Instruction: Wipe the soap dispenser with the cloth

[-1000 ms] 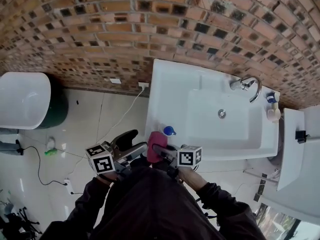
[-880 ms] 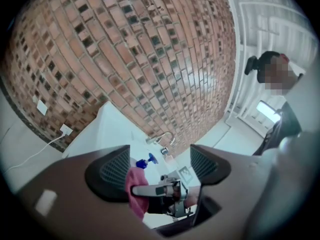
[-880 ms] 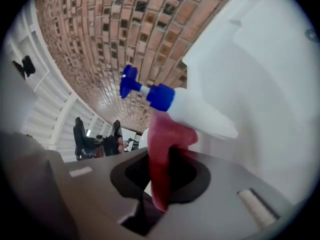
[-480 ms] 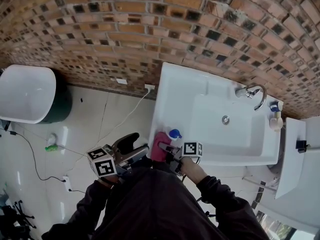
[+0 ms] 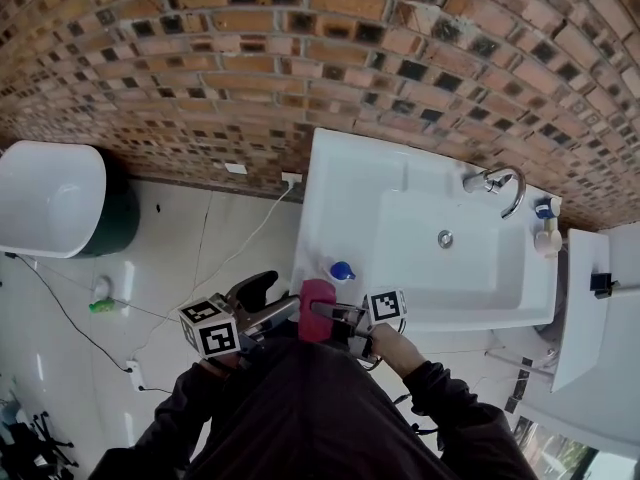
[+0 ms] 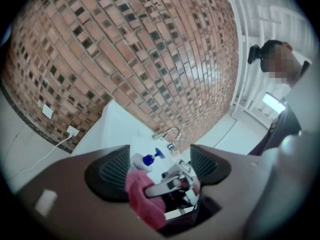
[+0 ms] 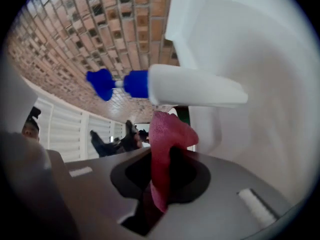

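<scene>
Cloth [image 7: 164,144] in right hand-held gripper [image 7: 161,176] lies just beside soap dispenser [image 7: 195,86].

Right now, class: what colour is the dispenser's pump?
The pump is blue; right gripper view.

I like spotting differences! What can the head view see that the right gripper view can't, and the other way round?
Only the head view: the faucet, the wall socket and the left gripper, its fingers apart and empty. Only the right gripper view: white slatted shutters and a person far off. Both: the pink cloth pinched in the right gripper, the soap dispenser with its blue pump, the white sink and the brick wall.
</scene>
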`<state>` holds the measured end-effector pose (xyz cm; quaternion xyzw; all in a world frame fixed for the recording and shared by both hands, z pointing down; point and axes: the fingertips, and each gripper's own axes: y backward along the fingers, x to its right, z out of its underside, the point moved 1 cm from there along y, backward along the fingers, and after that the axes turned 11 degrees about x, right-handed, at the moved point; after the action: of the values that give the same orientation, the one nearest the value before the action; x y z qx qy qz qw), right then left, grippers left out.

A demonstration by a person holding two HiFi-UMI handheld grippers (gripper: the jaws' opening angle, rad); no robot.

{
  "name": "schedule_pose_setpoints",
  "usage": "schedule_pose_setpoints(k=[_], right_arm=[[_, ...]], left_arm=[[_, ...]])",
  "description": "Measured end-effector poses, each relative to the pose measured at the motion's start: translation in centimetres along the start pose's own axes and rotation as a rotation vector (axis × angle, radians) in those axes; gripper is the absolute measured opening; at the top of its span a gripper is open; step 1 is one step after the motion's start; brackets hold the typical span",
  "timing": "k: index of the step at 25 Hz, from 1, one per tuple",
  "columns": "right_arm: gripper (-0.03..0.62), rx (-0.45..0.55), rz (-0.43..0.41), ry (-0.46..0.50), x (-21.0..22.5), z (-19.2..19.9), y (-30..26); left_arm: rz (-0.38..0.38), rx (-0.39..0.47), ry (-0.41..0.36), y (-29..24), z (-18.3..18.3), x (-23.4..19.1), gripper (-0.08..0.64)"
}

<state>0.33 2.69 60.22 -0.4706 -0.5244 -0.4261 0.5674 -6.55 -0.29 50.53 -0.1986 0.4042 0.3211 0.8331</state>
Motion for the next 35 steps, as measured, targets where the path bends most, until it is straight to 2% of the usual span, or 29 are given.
schedule_pose_setpoints(k=[2, 7, 10, 12, 14, 16, 19, 22, 25, 29, 32, 35], right_arm=[[0.055, -0.015, -0.025, 0.040, -1.9, 0.5, 1.8], [0.055, 0.046, 0.022, 0.147, -2.7, -1.0, 8.0], [0.055, 0.073, 0.139, 0.282, -1.4, -3.0, 11.1], [0.055, 0.064, 0.262, 0.409, 0.1, -5.2, 12.2], [0.055, 0.015, 0.381, 0.559, 1.6, -7.3, 12.0], [0.055, -0.071, 0.460, 0.715, 2.5, -8.9, 10.7], [0.055, -0.231, 0.486, 0.917, 2.7, -9.2, 7.9], [0.055, -0.368, 0.486, 1.044, 2.5, -8.0, 6.1], [0.055, -0.448, 0.448, 1.106, 2.1, -6.3, 5.2], [0.055, -0.455, 0.377, 1.095, 2.1, -4.1, 4.3], [0.055, -0.440, 0.338, 1.076, 2.2, -3.3, 3.8], [0.055, -0.446, 0.373, 1.071, 2.4, -3.5, 4.7]], left_arm=[[-0.024, -0.076, -0.040, -1.3, 1.4, -0.8, 0.370], [-0.099, -0.313, -0.154, -5.3, 5.9, -2.3, 0.413], [-0.097, -0.427, -0.203, -7.3, 8.1, -2.4, 0.414], [-0.089, -0.477, -0.236, -8.1, 9.1, -2.4, 0.414], [-0.080, -0.506, -0.252, -8.7, 9.6, -2.5, 0.416], [-0.073, -0.520, -0.262, -9.2, 9.9, -2.5, 0.416], [-0.068, -0.537, -0.293, -9.7, 10.0, -2.6, 0.417], [-0.056, -0.560, -0.337, -10.1, 9.9, -2.9, 0.417], [-0.021, -0.602, -0.403, -10.5, 9.8, -3.2, 0.419], [0.098, -0.681, -0.494, -10.7, 10.1, -3.3, 0.414], [0.174, -0.714, -0.521, -10.7, 9.9, -3.6, 0.329], [0.193, -0.734, -0.596, -10.6, 9.6, -4.4, 0.275]])
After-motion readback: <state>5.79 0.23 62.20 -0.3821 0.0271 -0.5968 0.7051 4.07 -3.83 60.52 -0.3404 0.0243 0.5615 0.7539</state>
